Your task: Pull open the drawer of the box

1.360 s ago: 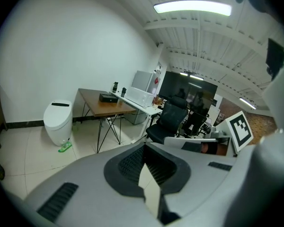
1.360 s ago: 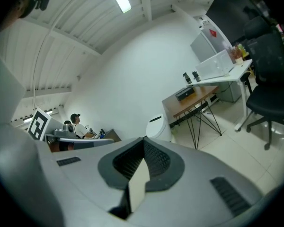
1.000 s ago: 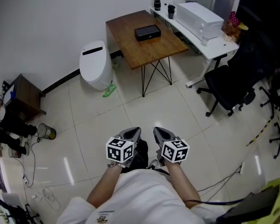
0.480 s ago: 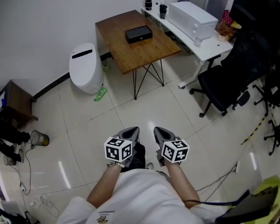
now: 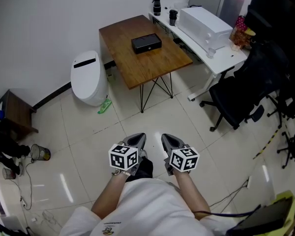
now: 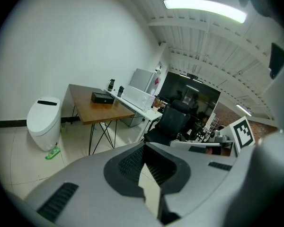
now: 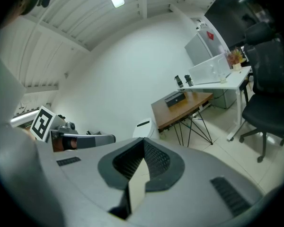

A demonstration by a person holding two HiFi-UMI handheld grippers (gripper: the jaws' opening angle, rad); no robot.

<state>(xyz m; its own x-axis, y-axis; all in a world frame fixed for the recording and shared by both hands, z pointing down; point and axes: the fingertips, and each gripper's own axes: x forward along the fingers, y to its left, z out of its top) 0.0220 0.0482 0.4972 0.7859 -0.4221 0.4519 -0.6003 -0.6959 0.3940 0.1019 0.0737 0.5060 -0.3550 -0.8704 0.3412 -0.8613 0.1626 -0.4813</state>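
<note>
While the left gripper [image 5: 139, 138] and right gripper [image 5: 166, 138] are held side by side near the person [image 5: 143, 205], both with jaws together and holding nothing, the box [image 5: 146, 43] lies on the wooden worktop [image 5: 155, 65], well apart from them, ahead across the floor [image 5: 152, 119].

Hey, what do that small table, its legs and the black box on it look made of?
Table: wood or veneer, brown with grain streaks, matte. Legs: thin dark rods, likely metal. Box: black, smooth-looking; plastic or painted wood, can't tell which.
</note>
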